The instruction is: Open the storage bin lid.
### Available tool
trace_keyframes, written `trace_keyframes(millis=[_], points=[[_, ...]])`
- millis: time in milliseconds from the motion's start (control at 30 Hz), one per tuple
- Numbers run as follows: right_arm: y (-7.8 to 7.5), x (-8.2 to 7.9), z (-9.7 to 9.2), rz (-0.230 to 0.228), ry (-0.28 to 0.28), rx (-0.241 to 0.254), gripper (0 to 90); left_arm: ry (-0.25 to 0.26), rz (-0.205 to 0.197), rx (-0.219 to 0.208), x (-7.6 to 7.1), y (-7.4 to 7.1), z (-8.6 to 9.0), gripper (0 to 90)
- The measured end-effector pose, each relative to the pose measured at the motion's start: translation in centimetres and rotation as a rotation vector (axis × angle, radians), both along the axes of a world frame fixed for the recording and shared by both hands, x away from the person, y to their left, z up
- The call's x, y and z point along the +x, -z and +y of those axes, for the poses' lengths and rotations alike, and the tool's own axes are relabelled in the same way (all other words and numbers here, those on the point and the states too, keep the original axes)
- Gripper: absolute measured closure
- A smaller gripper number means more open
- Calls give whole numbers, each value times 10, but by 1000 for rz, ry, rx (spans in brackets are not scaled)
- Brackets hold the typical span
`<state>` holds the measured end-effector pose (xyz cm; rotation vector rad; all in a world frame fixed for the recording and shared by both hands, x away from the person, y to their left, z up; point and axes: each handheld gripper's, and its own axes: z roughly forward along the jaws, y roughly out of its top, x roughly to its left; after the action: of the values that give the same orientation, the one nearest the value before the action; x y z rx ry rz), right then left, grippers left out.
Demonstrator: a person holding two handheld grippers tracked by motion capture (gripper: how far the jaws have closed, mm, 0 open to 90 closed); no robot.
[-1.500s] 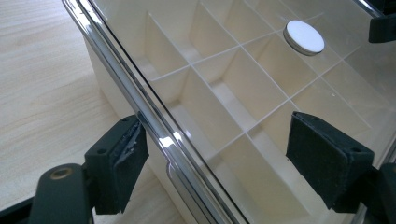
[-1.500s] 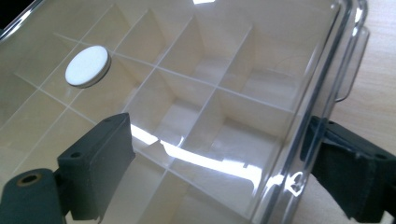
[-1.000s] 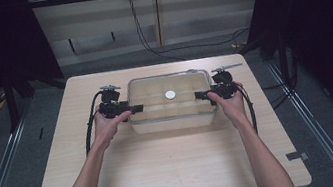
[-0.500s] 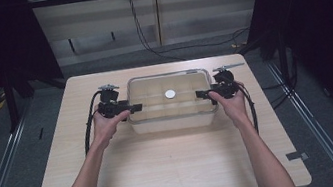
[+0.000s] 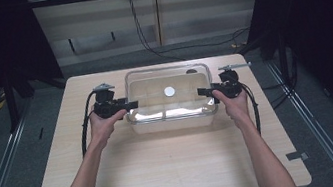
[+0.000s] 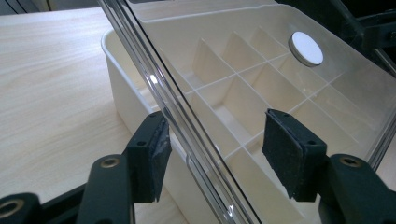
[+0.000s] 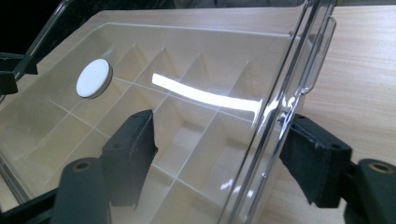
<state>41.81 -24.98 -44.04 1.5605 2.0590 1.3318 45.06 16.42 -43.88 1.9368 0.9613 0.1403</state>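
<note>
From the high view, a clear lid (image 5: 169, 93) sits over a cream divided box (image 5: 174, 120) at the table's (image 5: 167, 174) far middle, the left gripper (image 5: 128, 105) and right gripper (image 5: 203, 91) at its ends; jaw contact is too small to judge. In the left gripper view, the jaws stand wide astride the lid's rim, apparently untouched. In the right gripper view, one jaw lies blurred beneath the plastic, equally wide.

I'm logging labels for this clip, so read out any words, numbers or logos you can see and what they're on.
No readable text in these views.
Clear lid: no lettering; its round white disc is blank.
Divided box: plain, no label.
Left hand-held gripper and right hand-held gripper: black jaws, no markings.
Table: bare wood grain, no print.
</note>
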Motion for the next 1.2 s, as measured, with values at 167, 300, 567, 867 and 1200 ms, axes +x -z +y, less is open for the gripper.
trace_keyframes(millis=[167, 300, 567, 867, 1200], points=[[-4, -3, -6, -21, 4, 29, 403, -3, -19, -10, -2, -4, 3, 481], [-8, -6, -11, -35, 9, 36, 490, -8, -28, -26, -4, -8, 6, 526], [-15, -11, -15, -62, 14, 62, 558, -14, -49, -15, -9, -16, 7, 569], [-25, -19, -16, -77, 21, 77, 603, -6, -74, -18, -14, -25, 11, 638], [-32, -24, -16, -82, 17, 73, 629, 2, -96, -31, -20, -29, 14, 670]])
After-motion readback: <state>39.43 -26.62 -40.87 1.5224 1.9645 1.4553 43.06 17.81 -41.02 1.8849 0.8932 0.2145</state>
